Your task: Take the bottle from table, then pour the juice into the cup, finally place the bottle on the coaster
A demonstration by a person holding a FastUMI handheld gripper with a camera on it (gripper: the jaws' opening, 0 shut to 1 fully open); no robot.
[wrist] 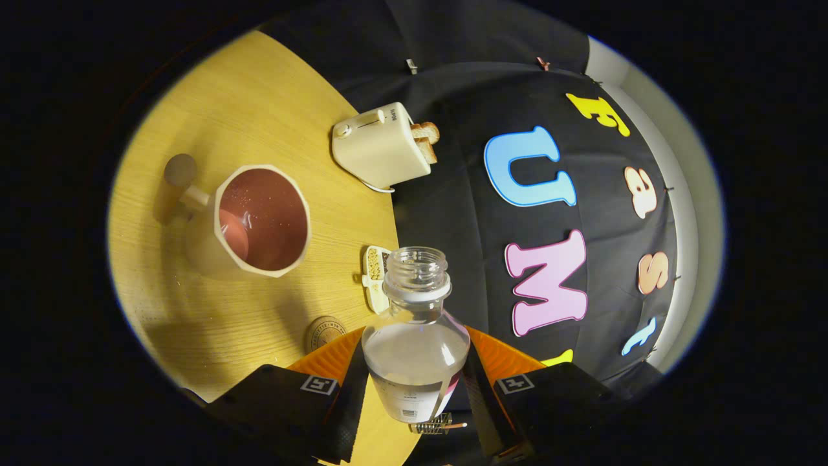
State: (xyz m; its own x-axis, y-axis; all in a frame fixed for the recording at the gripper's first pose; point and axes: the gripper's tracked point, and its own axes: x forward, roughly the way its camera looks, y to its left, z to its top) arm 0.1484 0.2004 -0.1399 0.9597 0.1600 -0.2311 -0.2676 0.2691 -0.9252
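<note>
Now you hold the bottle [415, 336] clamped between both fingers of the gripper [414, 388], cap off, rolled to the side with its mouth not yet over the cup [253, 221]. Picking up looks done. The cup stands on the table [259, 103] beyond the fingers and already seems to have some liquid inside. Pouring seems unfinished; afterwards, you set the bottle on the coaster [323, 332] just beside the left finger.
</note>
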